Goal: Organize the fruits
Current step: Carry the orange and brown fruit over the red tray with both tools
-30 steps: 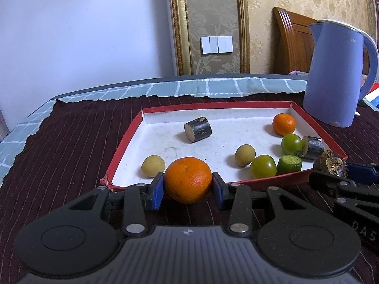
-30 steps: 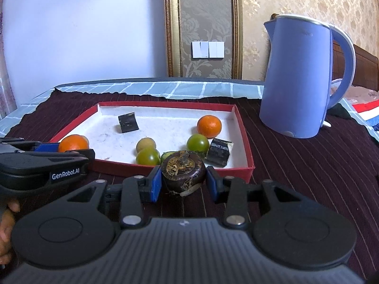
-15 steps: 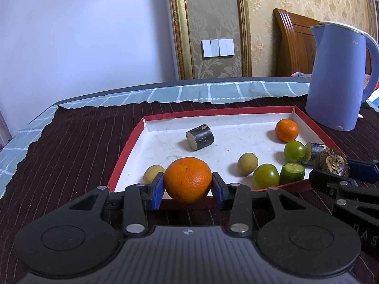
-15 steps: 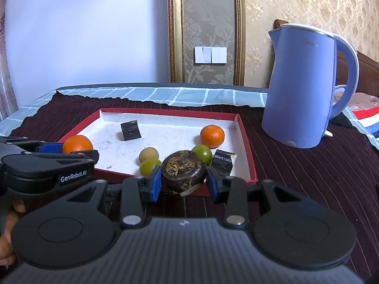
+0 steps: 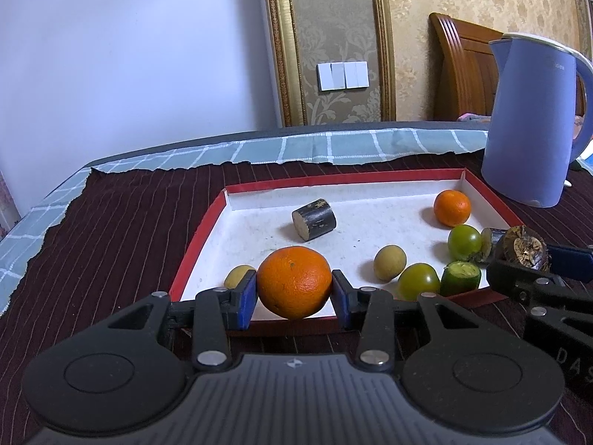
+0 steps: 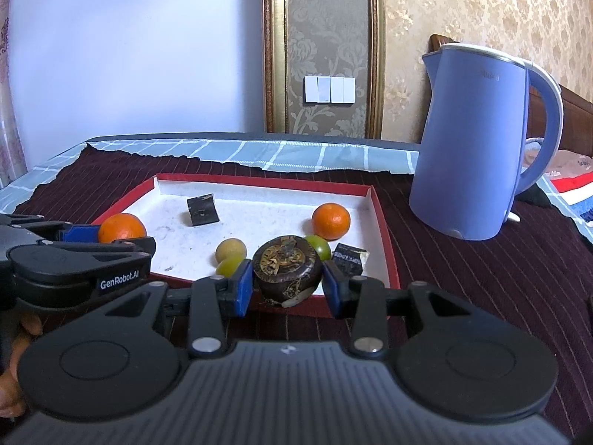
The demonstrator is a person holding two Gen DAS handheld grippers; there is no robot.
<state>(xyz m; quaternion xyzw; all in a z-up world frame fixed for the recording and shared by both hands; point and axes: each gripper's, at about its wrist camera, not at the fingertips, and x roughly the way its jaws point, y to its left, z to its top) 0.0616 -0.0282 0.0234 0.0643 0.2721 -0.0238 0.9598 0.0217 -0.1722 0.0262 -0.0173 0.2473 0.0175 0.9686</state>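
**Both hands loaded at the tray's near edge**

My left fingers (image 5: 294,296) clamp a large orange (image 5: 294,282); my right fingers (image 6: 287,283) clamp a dark brown fruit (image 6: 286,267). Both hang over the near rim of the red tray (image 5: 196,244), where a small orange (image 5: 452,207) and green fruits lie. A blue kettle (image 6: 474,141) stands beside it.

Each black plastic two-finger gripper (image 5: 294,293) is fitted with blue pads (image 5: 247,298), silver rivets and ribbed housing; white "GenRobot.AI" lettering is printed lower left.
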